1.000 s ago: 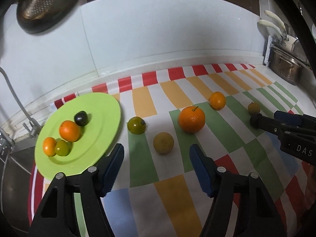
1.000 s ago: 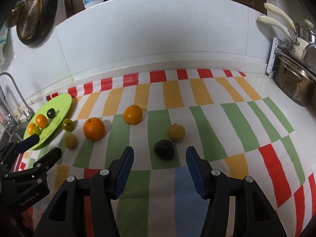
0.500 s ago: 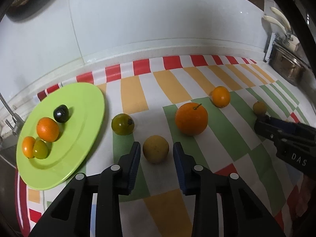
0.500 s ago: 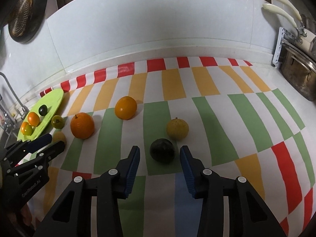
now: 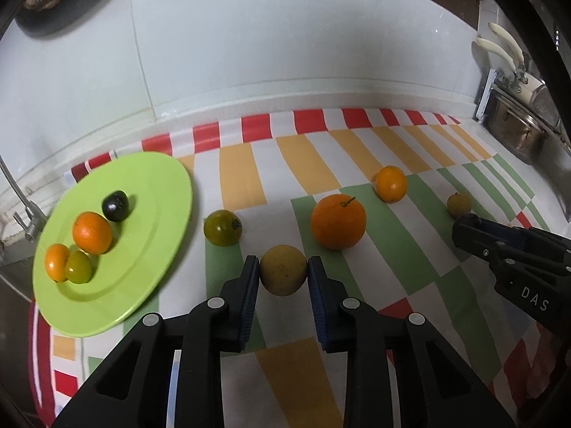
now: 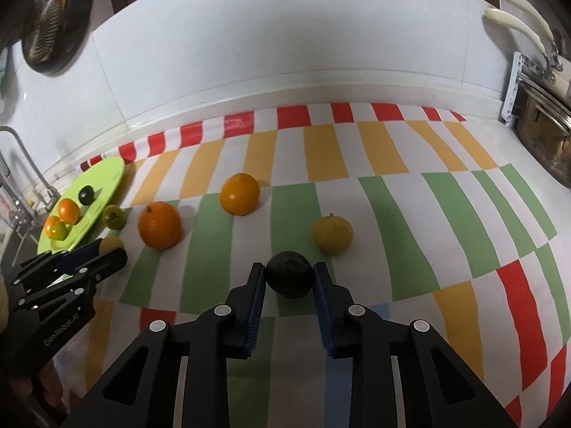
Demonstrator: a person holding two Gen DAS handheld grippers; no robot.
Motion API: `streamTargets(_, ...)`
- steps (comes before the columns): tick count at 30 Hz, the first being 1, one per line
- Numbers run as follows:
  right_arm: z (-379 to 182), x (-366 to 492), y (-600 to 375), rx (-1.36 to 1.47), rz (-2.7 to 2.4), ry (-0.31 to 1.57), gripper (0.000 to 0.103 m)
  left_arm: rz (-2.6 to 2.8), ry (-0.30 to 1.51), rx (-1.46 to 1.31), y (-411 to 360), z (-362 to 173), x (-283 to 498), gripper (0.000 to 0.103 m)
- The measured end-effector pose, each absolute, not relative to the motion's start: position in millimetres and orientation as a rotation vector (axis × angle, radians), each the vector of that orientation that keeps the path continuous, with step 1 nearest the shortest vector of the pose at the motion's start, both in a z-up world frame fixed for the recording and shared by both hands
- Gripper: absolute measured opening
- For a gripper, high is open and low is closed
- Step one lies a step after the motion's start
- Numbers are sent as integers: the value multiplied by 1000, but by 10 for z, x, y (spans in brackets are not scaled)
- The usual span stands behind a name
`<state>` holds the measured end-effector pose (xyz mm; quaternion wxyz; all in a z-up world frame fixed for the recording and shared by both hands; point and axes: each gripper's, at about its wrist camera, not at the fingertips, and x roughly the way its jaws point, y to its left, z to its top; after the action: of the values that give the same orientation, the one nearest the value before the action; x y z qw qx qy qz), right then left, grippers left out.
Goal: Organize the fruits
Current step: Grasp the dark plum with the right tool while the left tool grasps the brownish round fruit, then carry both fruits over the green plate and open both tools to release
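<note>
Both claws are clamped, the left gripper on a yellow fruit, the right gripper on a dark fruit, each on the cloth; lift straight, gently, toward the plate.

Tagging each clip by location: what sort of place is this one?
Most likely a home kitchen counter. A metal pot stands at the right end, a strainer hangs on the white tiled wall, and a tap shows at the left beside the green plate.
</note>
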<state>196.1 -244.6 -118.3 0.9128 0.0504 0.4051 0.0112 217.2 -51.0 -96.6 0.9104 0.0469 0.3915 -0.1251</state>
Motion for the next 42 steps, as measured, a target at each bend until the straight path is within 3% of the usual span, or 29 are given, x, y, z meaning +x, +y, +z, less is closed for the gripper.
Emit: streamTargets(42,-200,1604,-1387,-37,394,595,28,-49,582,42,328,-132,1360,28)
